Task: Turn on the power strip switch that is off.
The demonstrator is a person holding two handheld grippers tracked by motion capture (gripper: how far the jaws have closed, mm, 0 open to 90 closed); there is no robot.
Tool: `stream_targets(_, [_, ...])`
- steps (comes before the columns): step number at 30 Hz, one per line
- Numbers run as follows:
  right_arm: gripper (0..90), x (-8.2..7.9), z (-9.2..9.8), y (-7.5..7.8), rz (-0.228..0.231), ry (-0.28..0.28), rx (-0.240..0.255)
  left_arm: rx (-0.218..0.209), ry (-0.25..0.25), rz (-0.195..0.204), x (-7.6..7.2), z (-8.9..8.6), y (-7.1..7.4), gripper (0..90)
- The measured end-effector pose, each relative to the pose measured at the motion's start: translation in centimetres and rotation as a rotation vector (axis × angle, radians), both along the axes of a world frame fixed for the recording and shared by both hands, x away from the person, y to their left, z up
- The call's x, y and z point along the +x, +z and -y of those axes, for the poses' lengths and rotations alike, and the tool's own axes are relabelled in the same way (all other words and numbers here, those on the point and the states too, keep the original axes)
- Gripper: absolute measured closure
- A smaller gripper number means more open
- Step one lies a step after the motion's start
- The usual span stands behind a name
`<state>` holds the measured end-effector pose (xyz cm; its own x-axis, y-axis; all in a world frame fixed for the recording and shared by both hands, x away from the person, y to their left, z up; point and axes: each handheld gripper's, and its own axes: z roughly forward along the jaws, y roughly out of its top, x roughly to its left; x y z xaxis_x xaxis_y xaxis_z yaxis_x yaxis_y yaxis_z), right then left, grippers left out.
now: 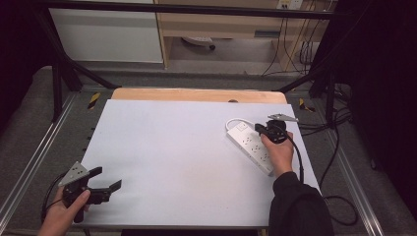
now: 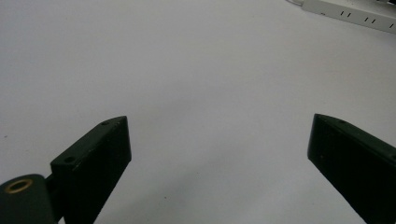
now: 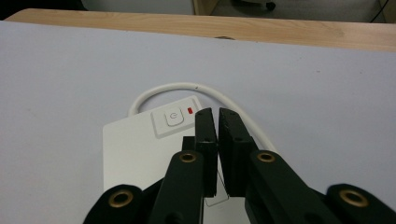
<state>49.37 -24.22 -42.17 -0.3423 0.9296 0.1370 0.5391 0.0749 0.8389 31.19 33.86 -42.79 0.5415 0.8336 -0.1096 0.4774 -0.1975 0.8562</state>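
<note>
Jaws of right gripper (image 3: 215,114) together above power strip (image 3: 140,149), beside its switch (image 3: 173,116); left gripper (image 1: 105,179) wide apart over white mat (image 1: 172,157).

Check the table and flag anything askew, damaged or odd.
Nothing looks damaged or spilled. The power strip lies at a slant near the table's right edge, its cord looping behind it. The right gripper hangs shut above its switch end; the left gripper is open.
</note>
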Motion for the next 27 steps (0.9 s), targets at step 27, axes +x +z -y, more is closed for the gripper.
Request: stream_targets(27, [90.0, 0.6, -1.0, -1.1, -0.085, 0.005, -0.024, 0.007, -0.004, -0.006, 0.0, 0.1, -0.1, 6.3])
